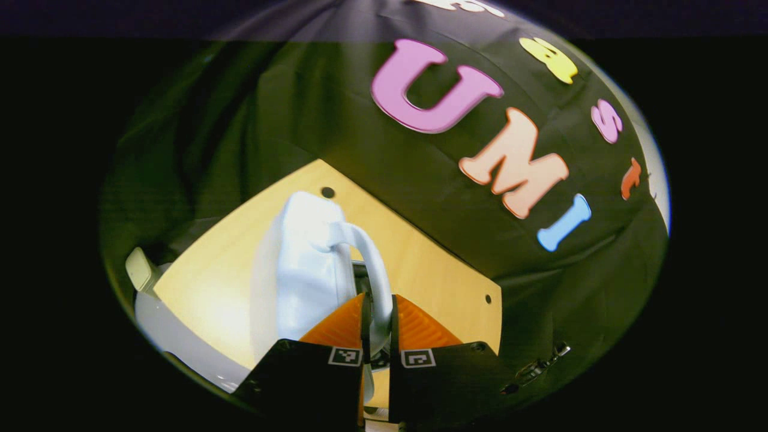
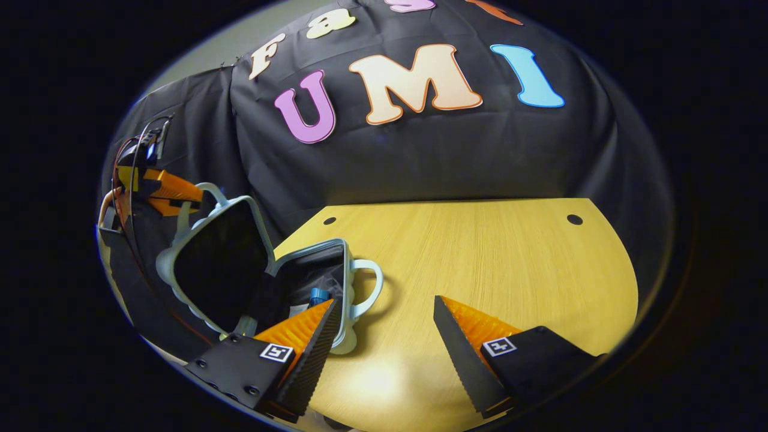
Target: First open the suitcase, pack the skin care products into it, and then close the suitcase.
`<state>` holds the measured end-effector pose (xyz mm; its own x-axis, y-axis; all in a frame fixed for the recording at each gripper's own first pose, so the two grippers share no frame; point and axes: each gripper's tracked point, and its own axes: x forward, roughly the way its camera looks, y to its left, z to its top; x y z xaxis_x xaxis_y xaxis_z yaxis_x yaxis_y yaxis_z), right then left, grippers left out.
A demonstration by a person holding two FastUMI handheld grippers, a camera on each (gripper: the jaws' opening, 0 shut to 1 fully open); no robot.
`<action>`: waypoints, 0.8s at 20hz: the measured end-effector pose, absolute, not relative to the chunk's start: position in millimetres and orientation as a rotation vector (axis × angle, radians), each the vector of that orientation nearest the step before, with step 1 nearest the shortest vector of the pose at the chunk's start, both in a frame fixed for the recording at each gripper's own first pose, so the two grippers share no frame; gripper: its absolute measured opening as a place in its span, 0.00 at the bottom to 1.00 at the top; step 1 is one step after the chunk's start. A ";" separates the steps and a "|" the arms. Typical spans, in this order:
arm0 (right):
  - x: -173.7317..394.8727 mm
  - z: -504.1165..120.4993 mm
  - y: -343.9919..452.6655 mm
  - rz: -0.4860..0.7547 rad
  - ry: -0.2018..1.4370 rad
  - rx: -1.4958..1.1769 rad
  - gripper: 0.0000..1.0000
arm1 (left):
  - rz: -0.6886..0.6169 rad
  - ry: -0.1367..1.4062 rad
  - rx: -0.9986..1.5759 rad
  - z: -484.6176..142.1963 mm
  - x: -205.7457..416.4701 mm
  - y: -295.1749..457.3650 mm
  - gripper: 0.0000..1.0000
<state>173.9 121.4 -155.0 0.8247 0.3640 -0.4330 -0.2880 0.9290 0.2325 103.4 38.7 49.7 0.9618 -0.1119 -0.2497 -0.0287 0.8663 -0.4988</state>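
Note:
The small white suitcase (image 2: 345, 282) lies open at the left of the wooden table (image 2: 480, 264). Its lid (image 2: 216, 270) stands tilted up, dark inside. My left gripper (image 2: 174, 195) holds the lid's top handle (image 2: 211, 191). In the left gripper view that gripper (image 1: 378, 303) is shut on the white handle loop (image 1: 373, 264), with the lid's white shell (image 1: 294, 276) just beyond. A blue-capped skin care item (image 2: 318, 295) lies in the suitcase base. My right gripper (image 2: 384, 336) is open above the table, to the right of the base and its side handle (image 2: 371, 288), with nothing between its fingers.
The table (image 1: 420, 252) ends at the black cloth wall close behind the suitcase. Small holes mark the tabletop (image 2: 574, 219). A pale cream object (image 1: 139, 269) shows at the far left edge of the left gripper view. The right half of the tabletop is bare wood.

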 end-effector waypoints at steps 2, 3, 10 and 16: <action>171.6 -153.4 110.7 0.340 0.487 0.160 0.98 | -0.095 0.319 -0.492 41.3 123.1 9.6 0.09; 171.1 -152.3 107.2 0.339 0.487 0.163 0.98 | -0.113 0.345 -0.484 33.2 133.2 -3.8 0.09; 173.5 -147.9 90.8 0.345 0.483 0.185 0.98 | -0.153 0.538 -0.410 -27.6 198.0 -75.8 0.11; 190.7 -139.0 59.1 0.304 0.448 0.223 0.98 | -0.113 0.743 -0.340 -97.7 233.2 -96.9 0.12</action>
